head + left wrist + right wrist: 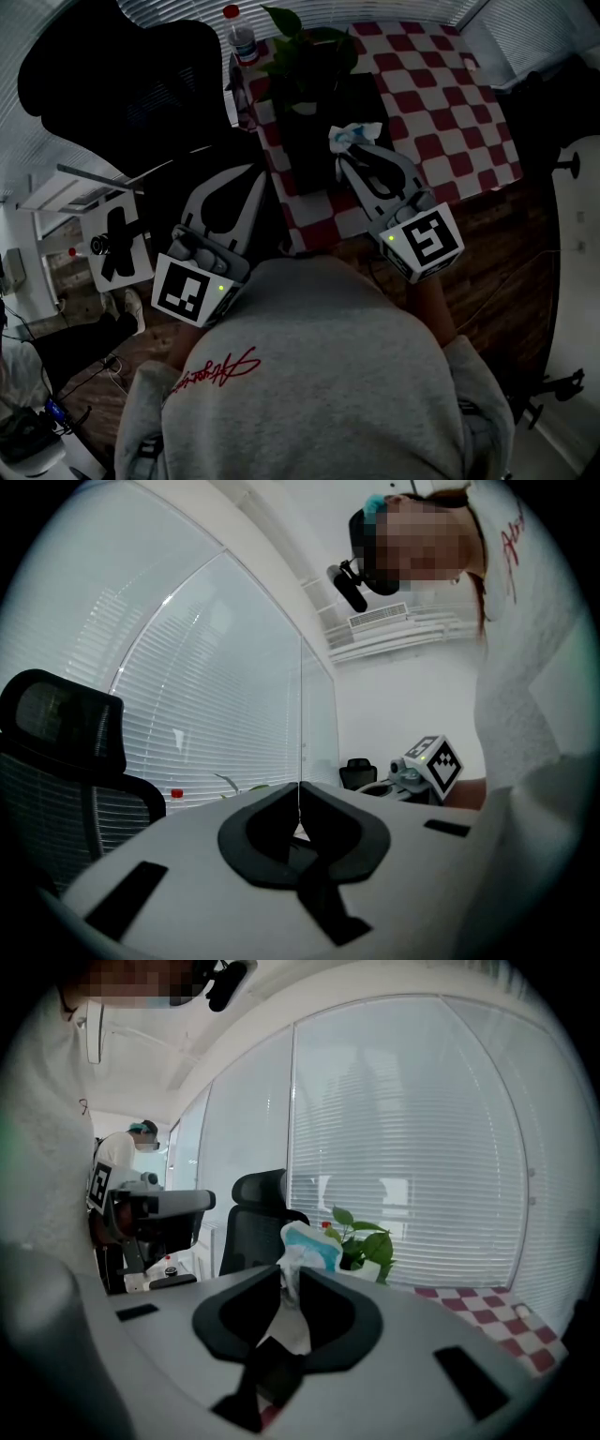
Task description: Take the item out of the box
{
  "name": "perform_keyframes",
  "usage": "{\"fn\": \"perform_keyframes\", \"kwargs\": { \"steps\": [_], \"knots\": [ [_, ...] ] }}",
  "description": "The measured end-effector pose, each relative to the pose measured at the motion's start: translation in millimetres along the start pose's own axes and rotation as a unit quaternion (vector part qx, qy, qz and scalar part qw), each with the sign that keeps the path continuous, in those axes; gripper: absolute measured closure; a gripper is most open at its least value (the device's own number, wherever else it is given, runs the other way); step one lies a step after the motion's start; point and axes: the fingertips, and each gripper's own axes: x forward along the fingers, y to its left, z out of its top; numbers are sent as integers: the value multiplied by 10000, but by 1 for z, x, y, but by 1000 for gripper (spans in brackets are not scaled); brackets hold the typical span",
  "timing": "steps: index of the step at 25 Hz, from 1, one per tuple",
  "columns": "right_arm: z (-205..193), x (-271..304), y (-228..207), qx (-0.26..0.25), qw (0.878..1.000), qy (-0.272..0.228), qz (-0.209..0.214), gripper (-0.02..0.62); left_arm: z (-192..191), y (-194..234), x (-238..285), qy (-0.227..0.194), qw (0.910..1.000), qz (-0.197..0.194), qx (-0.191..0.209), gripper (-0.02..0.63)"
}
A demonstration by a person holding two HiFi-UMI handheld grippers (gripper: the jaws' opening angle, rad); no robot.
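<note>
**Right gripper** (349, 155): jaws pinching a crumpled white-and-blue item (305, 1249). The item sticks up past the jaw tips, above the checked tabletop (441, 84). The gripper is tipped slightly down.

**Dark shape** (309, 141): just left of these jaws, under the plant (305, 47). It is too dim to make out (whether it is the box cannot be told).

**Left gripper** (300, 794): jaws pressed together with nothing between them, held level.

**Hands**: mostly hidden by the grey sweatshirt (309, 375).
</note>
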Motion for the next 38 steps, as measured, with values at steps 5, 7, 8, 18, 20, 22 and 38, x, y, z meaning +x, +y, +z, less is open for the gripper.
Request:
{"fn": "perform_keyframes", "kwargs": {
  "steps": [5,7,8,18,20,22,38],
  "knots": [
    [9,-5,-1,5,9999,-117,-36,523,0,-1,1,8,10000,-11,4,589],
    [11,-7,-3,13,9999,-126,-75,523,0,-1,2,11,10000,-11,9,589],
    [12,-8,-3,4,9999,-153,-71,524,0,-1,2,10,10000,-12,12,589],
    [21,-17,-6,18,9993,-353,-97,525,2,-3,6,-3,10000,-32,52,589],
    [23,-20,-6,3,9991,-410,-123,525,2,-4,6,-2,10000,-28,59,589],
    [24,-21,-7,-36,9989,-451,-149,525,2,-5,5,-1,10000,-20,66,589],
    [33,-33,-10,137,9967,-763,-236,525,2,-7,5,-8,10000,1,55,589]
  ]
}}
